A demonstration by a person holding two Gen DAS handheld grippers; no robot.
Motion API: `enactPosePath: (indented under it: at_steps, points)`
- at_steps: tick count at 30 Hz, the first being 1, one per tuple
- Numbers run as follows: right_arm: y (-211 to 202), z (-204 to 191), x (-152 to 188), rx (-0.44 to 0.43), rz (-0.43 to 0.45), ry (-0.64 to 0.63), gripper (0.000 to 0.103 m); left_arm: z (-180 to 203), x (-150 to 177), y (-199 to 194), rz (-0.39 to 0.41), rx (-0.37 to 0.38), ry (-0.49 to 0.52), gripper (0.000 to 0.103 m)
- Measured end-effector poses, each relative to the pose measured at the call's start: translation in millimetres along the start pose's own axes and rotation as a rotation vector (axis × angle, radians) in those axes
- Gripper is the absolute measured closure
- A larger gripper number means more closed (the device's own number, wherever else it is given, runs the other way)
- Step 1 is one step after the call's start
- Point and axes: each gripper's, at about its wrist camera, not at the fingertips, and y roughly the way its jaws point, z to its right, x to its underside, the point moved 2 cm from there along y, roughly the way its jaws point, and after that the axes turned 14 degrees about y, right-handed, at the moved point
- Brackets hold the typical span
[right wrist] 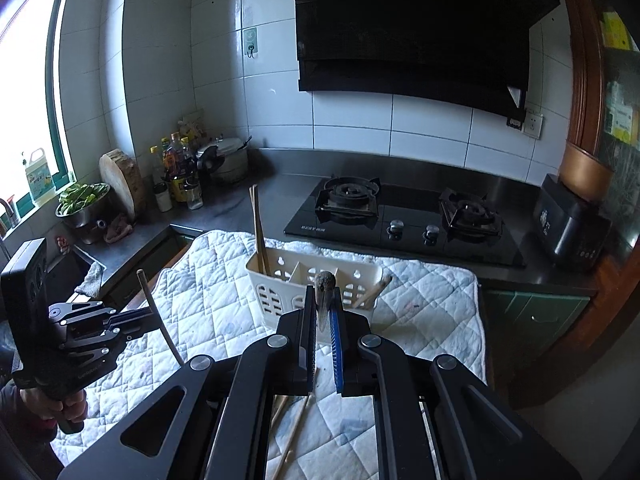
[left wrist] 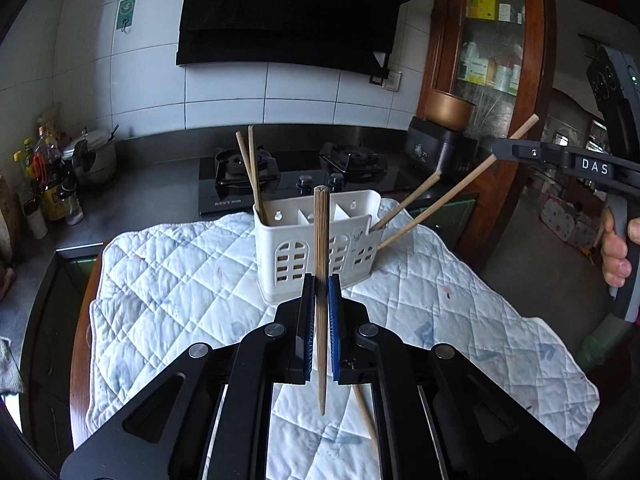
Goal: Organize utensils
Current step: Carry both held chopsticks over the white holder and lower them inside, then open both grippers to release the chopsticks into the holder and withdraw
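A white slotted utensil caddy (left wrist: pixel 320 248) stands on a quilted white cloth (left wrist: pixel 180 280); it also shows in the right wrist view (right wrist: pixel 280 284). Two chopsticks (left wrist: pixel 250 168) stand in its left compartment and one (left wrist: pixel 408 202) leans out of its right end. My left gripper (left wrist: pixel 321 284) is shut on a chopstick (left wrist: pixel 321 240), held upright in front of the caddy. My right gripper (right wrist: pixel 323 300) is shut on another chopstick (right wrist: pixel 324 292), end-on to the camera; in the left wrist view that chopstick (left wrist: pixel 452 196) slants down toward the caddy's right end. Loose chopsticks (right wrist: pixel 294 432) lie on the cloth below.
A black two-burner gas hob (right wrist: pixel 404 212) sits behind the cloth, with a range hood (right wrist: pixel 412 28) above. Bottles (right wrist: pixel 178 168), a pot (right wrist: pixel 228 160), a wooden block (right wrist: pixel 120 180) and a bowl of greens (right wrist: pixel 82 200) stand at the left. A black appliance (right wrist: pixel 568 224) stands at the right.
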Motion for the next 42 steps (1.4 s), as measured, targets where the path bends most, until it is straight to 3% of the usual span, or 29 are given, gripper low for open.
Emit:
enactPosePath:
  at_steps: [9,19,23,32,42]
  points:
    - [19,5,-39,0.054,-0.004,-0.009,0.096,-23,-75,-17,0.11,-0.056,0.036,0.098]
    - [64,7,-37,0.089,-0.086,-0.039,0.096,-42,-154,0,0.233,-0.141,0.034,0.098]
    - [75,7,-32,0.091,-0.106,-0.052,0.096,-45,-159,25,0.232,-0.175,0.023,0.098]
    - [95,11,-29,0.097,-0.141,-0.052,0.096,-67,-138,82,0.105,-0.164,-0.032,0.098]
    - [107,14,-25,0.107,-0.154,-0.032,0.096,-73,-119,97,0.061,-0.146,-0.042,0.094]
